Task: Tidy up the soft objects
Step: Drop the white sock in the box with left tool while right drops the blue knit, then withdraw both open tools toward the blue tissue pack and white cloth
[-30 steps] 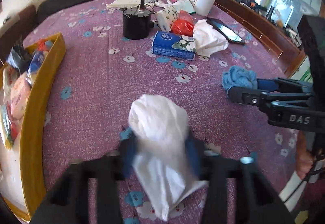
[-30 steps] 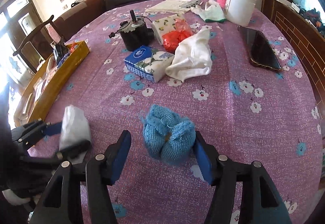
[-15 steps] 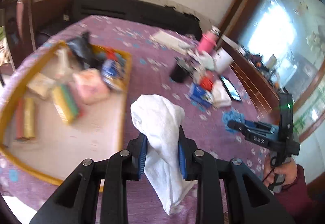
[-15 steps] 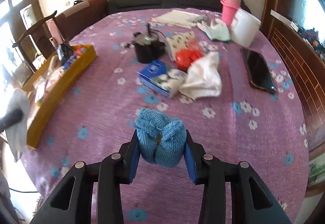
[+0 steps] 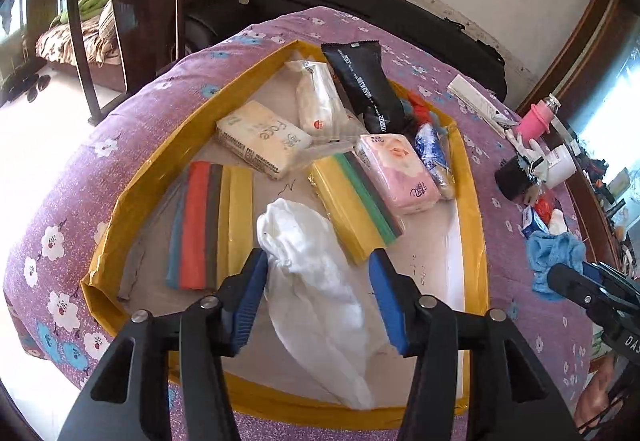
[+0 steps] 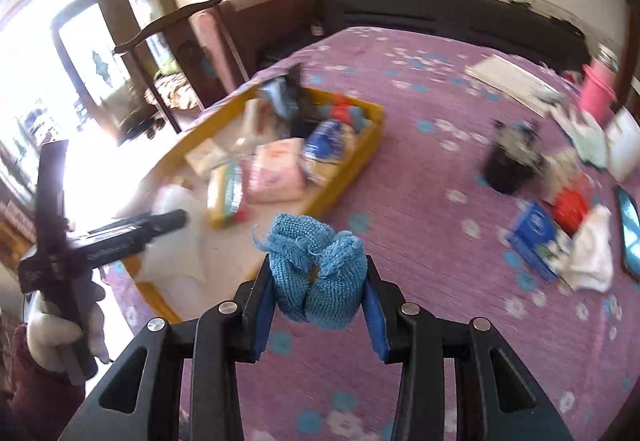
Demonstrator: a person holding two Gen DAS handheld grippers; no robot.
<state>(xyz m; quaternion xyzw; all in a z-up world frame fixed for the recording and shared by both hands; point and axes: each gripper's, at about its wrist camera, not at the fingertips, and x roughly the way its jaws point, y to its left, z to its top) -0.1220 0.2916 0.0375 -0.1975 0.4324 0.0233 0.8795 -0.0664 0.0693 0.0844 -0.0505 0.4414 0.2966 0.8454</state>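
White cloth let go over the yellow tray [image 5: 474,201]
Left gripper [image 5: 318,281] jaws have just been opening, white cloth [image 5: 316,265] loose between them; right gripper [image 6: 318,287] clamps blue knitted cloth [image 6: 316,273].

The left wrist camera looks steeply down, close over the yellow tray [image 5: 472,201]. The right wrist camera sits farther back over the purple tablecloth [image 6: 420,201], seeing that same tray [image 6: 360,157] at centre left.

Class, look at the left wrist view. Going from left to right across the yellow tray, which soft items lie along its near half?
Striped pack of cloths → white cloth between the left gripper's open jaws → yellow-and-green sponge pack → pink tissue pack.
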